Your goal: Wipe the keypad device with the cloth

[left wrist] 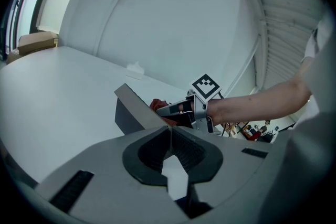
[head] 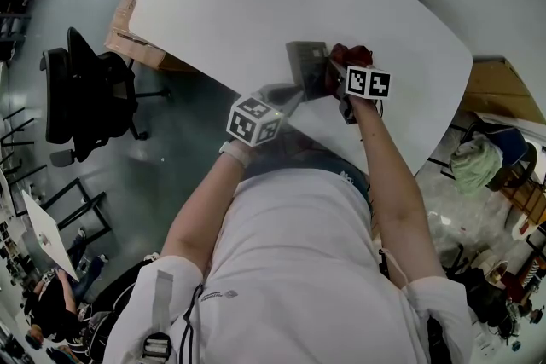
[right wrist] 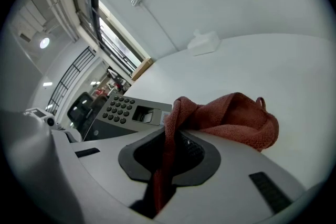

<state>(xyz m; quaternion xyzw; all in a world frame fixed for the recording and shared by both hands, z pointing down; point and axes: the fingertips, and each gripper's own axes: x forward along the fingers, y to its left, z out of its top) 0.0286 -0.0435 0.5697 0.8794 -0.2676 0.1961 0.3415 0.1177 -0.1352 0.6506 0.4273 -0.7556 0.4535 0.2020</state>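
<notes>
Right gripper point(right wrist: 169, 136) jaws are clamped on a fold of the cloth point(right wrist: 231, 115), which bunches just beside the keypad point(right wrist: 123, 110) on the surface point(right wrist: 283, 65), likely poised to wipe. Left gripper point(left wrist: 169, 132) jaws are together, seemingly pinching the keypad's corner to steady it.

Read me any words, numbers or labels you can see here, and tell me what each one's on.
No text here reads clearly.
Keys on the keypad device: marks too small to read.
Small print on the shirt: too blurred to read.
The marker cubes: black-and-white patterns only, no words.
</notes>
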